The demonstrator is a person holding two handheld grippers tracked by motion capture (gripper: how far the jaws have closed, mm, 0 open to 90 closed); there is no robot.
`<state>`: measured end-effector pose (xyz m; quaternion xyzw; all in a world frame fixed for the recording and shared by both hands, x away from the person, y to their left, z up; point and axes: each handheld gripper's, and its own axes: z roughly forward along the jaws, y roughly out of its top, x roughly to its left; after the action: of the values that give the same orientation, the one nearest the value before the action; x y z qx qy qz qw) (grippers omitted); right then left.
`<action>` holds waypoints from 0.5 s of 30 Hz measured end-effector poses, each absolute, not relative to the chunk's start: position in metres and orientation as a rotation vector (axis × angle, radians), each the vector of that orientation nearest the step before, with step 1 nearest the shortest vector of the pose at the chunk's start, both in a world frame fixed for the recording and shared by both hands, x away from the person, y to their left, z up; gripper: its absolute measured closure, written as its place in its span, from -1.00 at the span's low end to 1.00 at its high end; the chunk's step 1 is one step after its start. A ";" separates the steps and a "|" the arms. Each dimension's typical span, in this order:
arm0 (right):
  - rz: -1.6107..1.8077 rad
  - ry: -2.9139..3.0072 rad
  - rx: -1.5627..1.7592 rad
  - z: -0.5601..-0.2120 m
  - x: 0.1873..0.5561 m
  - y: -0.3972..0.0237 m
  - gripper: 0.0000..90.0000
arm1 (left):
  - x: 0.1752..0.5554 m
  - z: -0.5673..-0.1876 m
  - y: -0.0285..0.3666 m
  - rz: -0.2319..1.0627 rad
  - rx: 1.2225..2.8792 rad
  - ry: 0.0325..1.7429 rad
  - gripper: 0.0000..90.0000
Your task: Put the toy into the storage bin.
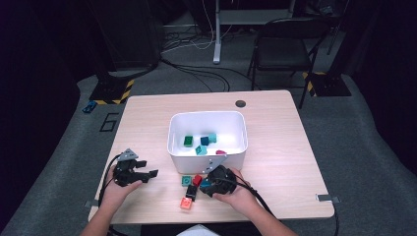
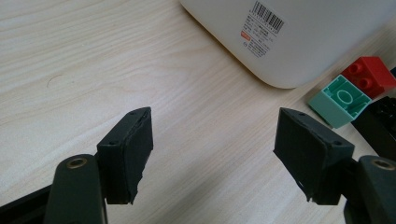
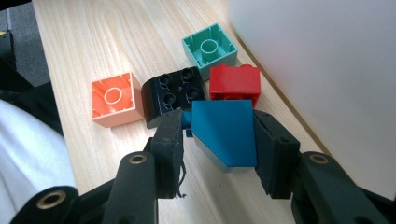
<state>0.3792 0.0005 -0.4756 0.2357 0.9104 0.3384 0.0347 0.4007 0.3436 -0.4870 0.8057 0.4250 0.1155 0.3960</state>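
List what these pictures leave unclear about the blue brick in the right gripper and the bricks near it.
- Blue brick: its underside and stud face are turned away in the right gripper view; the right gripper covers its flanks.
- Red brick: its lower edge sits behind the blue brick.
- Black brick: cut off by the left gripper view's right edge.
- Bricks in the white bin: too small in the high view to tell shapes.

A white sticker (image 2: pixel 262 29) sits on the outer wall of the white bin (image 2: pixel 327 42), toward one o'clock in the left gripper view. It carries a black barcode along its upper edge, a small red mark at its left side, and several lines of fine print below the barcode. The print is too small to read, and no digits under the barcode can be made out. In the high view the sticker (image 1: pixel 210 162) is a faint patch on the bin's near wall.
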 end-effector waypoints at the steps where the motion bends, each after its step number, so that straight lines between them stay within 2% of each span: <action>1: 1.040 2.801 0.716 -0.473 0.379 -0.001 0.25 | 0.401 -0.487 0.344 0.293 2.041 1.077 -0.39; 15: 1.082 2.836 0.685 -0.433 0.374 -0.012 0.25 | 0.401 -0.487 0.343 0.291 2.049 1.072 -0.39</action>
<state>0.3740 -0.0124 -0.4326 0.2200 0.9113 0.3477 0.0151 0.4007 0.3433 -0.4872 0.8078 0.4227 0.1149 0.3944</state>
